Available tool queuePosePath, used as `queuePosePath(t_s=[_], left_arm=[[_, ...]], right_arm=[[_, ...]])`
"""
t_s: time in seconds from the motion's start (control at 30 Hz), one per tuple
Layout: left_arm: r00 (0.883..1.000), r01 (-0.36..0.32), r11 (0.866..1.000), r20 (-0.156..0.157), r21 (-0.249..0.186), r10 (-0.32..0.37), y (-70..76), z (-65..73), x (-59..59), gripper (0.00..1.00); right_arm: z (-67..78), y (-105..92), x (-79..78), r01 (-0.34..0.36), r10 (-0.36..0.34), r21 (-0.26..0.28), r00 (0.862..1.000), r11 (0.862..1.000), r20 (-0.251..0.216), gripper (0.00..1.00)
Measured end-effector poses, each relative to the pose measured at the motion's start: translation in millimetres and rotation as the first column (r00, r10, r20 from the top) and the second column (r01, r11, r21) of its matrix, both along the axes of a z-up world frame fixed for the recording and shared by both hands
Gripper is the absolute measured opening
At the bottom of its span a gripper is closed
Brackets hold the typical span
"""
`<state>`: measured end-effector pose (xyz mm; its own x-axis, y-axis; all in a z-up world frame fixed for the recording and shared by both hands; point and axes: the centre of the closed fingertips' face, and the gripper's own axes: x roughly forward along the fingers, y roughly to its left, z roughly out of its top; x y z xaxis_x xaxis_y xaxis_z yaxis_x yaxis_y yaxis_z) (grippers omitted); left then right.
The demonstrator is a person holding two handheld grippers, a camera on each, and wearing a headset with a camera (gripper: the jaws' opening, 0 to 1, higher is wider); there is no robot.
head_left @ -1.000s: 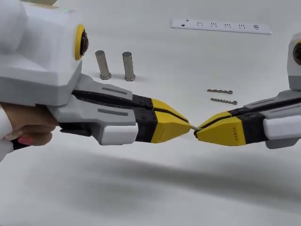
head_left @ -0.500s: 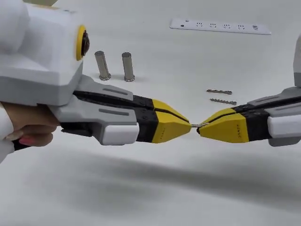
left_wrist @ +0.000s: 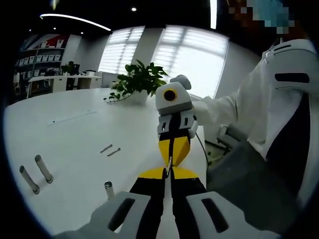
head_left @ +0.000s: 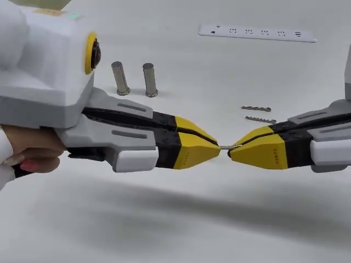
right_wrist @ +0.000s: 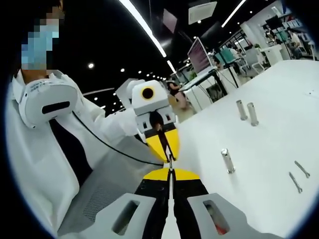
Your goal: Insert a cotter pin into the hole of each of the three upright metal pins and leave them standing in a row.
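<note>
In the middle of the head view the left gripper [head_left: 217, 148] and the right gripper [head_left: 231, 152] meet tip to tip above the white table [head_left: 181, 224]. Both have their jaws pressed together, and a thin cotter pin [head_left: 225, 147] bridges the small gap between the yellow tips, an end nipped in each.

Each gripper view shows the other gripper head-on just past its own closed jaws, the wire a fine line where the tips meet.

Two metal pins [head_left: 119, 78] stand upright side by side in the upper left of the head view, well apart from the grippers. A third metal pin [right_wrist: 228, 160] stands alone right of centre in the right gripper view. Two spare cotter pins [head_left: 255, 108] lie flat just above the right gripper's jaws. A power strip [head_left: 258, 32] lies along the top edge.
</note>
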<state>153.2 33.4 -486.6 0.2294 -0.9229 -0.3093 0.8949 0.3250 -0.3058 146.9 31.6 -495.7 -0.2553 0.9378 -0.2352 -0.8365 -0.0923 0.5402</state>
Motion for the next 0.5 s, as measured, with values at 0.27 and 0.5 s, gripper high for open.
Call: queuePosePath(t_s=[0.27,0.5], left_arm=[[0.999,-0.013,1.000,0.042,0.024,0.012,3.7,-5.2,5.1,0.02],[0.997,-0.050,0.998,0.053,0.042,0.047,10.2,-13.0,13.5,0.11]], right_arm=[[-1.9,-1.4,2.3,0.015,-0.015,0.004,1.000,1.000,0.027,0.00],[-10.6,-4.1,10.2,0.059,-0.059,-0.016,0.997,0.998,0.048,0.00]])
